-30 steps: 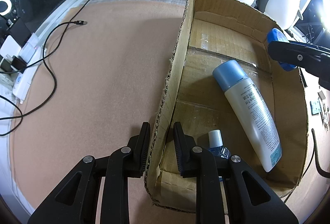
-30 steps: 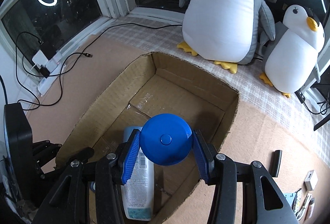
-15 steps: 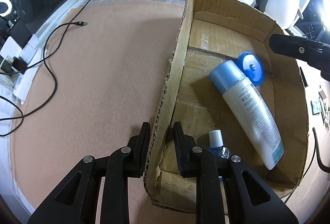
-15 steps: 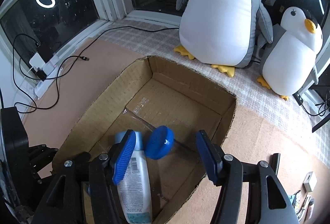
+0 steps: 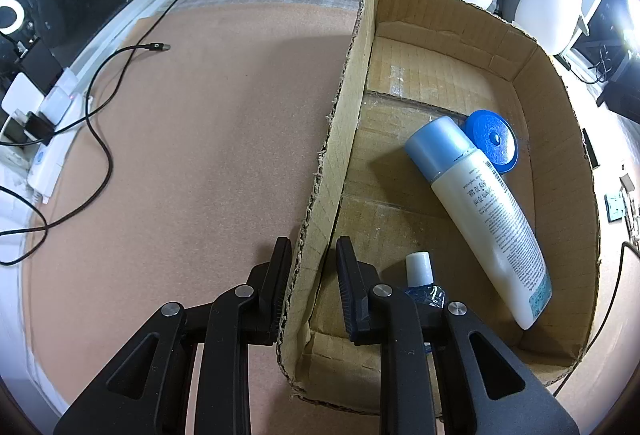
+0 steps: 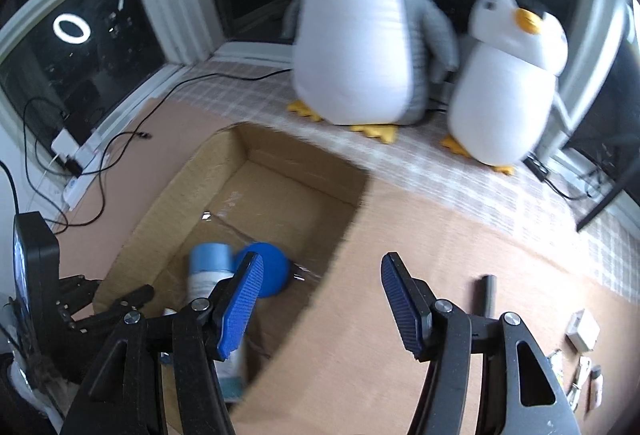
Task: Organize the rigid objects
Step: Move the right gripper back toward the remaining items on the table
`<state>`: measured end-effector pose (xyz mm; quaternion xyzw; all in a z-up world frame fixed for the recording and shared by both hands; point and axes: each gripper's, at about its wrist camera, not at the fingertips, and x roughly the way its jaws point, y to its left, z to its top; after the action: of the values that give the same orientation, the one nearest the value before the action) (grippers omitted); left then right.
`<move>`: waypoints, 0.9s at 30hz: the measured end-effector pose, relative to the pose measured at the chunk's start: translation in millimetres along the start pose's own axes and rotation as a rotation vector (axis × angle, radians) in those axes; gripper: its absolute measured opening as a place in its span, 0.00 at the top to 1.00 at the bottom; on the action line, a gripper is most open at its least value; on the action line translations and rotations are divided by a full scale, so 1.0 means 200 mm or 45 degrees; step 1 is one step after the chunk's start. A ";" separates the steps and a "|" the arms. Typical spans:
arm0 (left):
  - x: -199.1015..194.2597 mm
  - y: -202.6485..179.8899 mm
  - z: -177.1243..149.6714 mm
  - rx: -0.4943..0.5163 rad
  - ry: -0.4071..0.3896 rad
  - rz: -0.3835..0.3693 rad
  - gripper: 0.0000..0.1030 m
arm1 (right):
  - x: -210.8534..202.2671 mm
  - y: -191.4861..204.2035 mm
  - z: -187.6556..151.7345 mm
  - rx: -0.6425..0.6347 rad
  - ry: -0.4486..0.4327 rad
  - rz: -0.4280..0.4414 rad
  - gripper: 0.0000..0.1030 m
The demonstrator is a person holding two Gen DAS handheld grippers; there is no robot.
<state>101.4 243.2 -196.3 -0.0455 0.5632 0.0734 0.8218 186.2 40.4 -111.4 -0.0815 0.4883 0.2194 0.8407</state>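
An open cardboard box (image 5: 448,1) lies on the brown mat. Inside it are a white bottle with a light blue cap (image 5: 482,211), a round blue lid (image 5: 491,141) leaning against that cap, and a small white-capped bottle (image 5: 418,269) partly hidden behind my finger. My left gripper (image 5: 310,275) is shut on the box's near left wall, one finger outside and one inside. In the right wrist view, my right gripper (image 6: 320,261) hangs open and empty above the box's right edge, with the blue lid (image 6: 276,275) and the bottle (image 6: 210,271) below to its left.
Two plush penguins (image 6: 360,47) stand on the checked cloth behind the box. Black cables (image 5: 100,139) and a white power strip (image 5: 48,155) lie along the window side at left. A black stick (image 6: 488,295) and small white items (image 6: 582,329) lie on the mat at right.
My right gripper opened and let go of the blue lid, which dropped into the box beside the bottle's cap. It then drew away rightward, out of the left wrist view. The left gripper stayed put.
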 end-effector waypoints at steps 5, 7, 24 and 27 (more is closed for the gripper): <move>0.00 0.00 0.00 0.001 0.000 0.006 0.81 | -0.08 -0.21 -0.03 0.075 -0.005 -0.062 0.44; 0.00 0.00 0.00 0.002 0.000 0.008 0.81 | -0.10 -0.32 -0.04 0.116 -0.004 -0.090 0.44; 0.00 -0.03 0.00 0.009 0.008 0.039 0.81 | -0.20 -1.14 -0.40 0.327 0.115 -0.382 0.42; 0.00 -0.03 0.00 0.009 0.005 0.044 0.81 | -0.19 -1.22 -0.46 0.331 0.138 -0.396 0.42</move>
<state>102.8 236.6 -196.9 -0.0328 0.5657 0.0856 0.8195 206.7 -219.9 -144.1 -0.0584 0.5384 0.0176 0.8405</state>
